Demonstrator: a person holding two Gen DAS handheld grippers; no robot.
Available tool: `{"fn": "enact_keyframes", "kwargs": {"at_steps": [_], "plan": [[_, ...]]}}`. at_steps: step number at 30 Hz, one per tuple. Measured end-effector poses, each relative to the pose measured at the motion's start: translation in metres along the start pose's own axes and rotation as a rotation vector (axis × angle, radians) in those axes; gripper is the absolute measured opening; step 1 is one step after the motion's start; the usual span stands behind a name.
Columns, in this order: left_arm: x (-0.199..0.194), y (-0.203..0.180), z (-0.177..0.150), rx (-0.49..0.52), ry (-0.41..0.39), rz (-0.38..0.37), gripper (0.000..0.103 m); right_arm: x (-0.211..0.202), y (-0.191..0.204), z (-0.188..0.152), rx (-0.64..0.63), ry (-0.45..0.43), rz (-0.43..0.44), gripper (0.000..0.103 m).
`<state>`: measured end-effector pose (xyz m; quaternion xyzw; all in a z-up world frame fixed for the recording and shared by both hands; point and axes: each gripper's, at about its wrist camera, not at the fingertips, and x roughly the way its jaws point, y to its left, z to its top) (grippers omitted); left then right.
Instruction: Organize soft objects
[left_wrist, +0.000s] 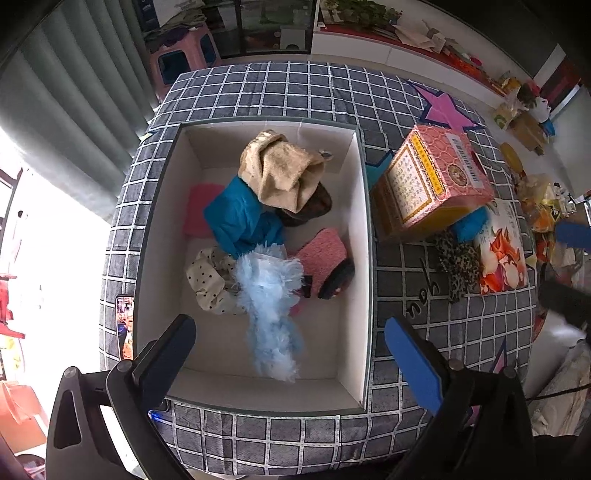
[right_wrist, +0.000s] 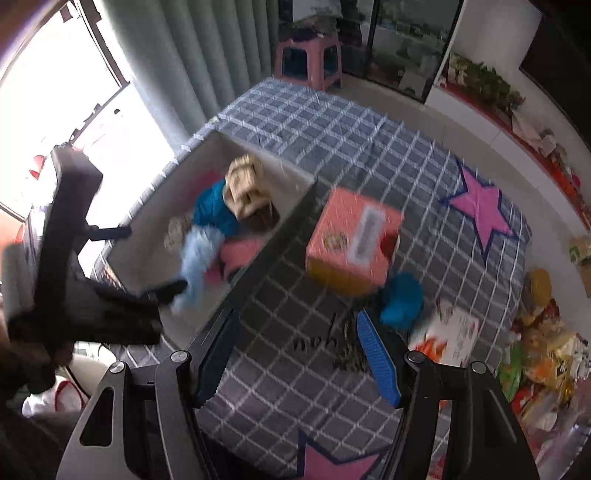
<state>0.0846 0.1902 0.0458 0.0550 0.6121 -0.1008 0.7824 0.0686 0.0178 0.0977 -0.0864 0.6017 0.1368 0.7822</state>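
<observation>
Beside the white box a pink carton leans; left claw gapes empty, right claw half-open, empty.

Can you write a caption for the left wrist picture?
Open left gripper above a white box holding a fluffy blue piece.

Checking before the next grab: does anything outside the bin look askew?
Yes. The pink carton sits tilted, propped on a blue fuzzy item right of the white bin. A leopard-print cloth lies loose beside it.
</observation>
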Motion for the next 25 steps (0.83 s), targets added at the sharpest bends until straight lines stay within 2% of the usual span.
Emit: {"fn": "enact_keyframes", "kwargs": {"at_steps": [5,15,21,25], "plan": [[-0.001,-0.008,-0.001,0.015,0.000,0.006,0.102,0.013,-0.011,-0.029,0.011,0.060,-0.012,0.068],[-0.011,-0.036,-0.008,0.083,-0.033,0.015,0.102,0.030,-0.052,-0.085,0.125,0.135,-0.023,0.068],[-0.016,-0.076,-0.013,0.168,-0.027,-0.019,0.102,0.032,-0.076,-0.121,0.196,0.157,-0.024,0.068],[-0.009,-0.123,-0.028,0.266,0.013,-0.051,0.102,0.036,-0.097,-0.152,0.246,0.183,-0.026,0.068]]}}
